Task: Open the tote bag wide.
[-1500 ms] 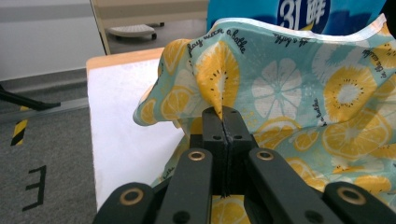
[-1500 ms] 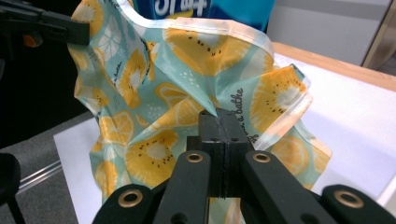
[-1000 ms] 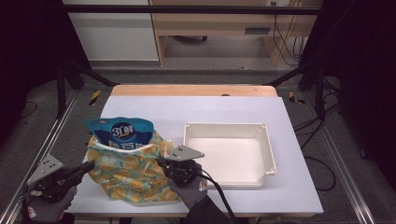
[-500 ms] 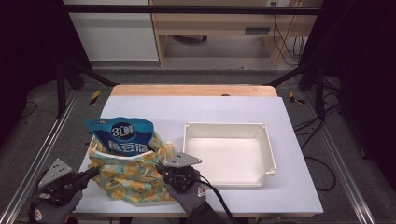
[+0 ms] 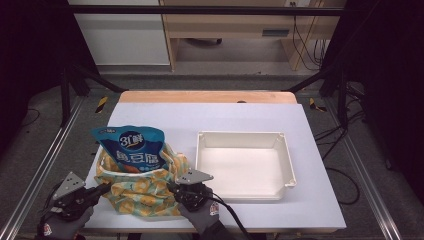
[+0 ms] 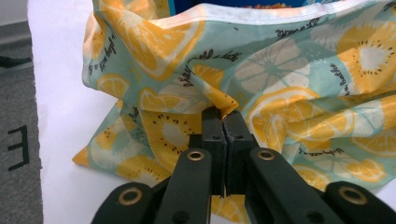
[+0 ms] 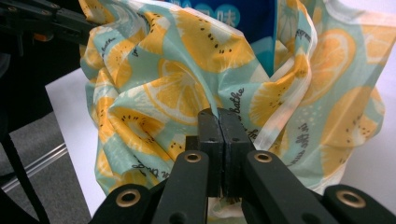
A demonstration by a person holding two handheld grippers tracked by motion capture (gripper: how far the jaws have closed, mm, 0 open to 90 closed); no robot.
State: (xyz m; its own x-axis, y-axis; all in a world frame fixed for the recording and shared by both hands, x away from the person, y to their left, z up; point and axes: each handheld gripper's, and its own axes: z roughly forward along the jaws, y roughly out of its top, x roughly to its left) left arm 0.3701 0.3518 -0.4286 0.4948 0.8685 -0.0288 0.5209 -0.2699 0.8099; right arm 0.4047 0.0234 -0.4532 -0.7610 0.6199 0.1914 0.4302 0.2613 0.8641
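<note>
At table's front edge (image 5: 300, 220), both claws pinch the bag (image 5: 145, 192).

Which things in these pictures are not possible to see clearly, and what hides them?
- Lower part of the blue snack packet: high view, hidden inside the lemon-print cloth bag.
- Small print on the packet: high view, too small to read.
- Tips of the left gripper and right gripper: gripper views, jaws closed, with bag folds at the tips.
- Bag's right side: left gripper view, cut off by the edge.
</note>
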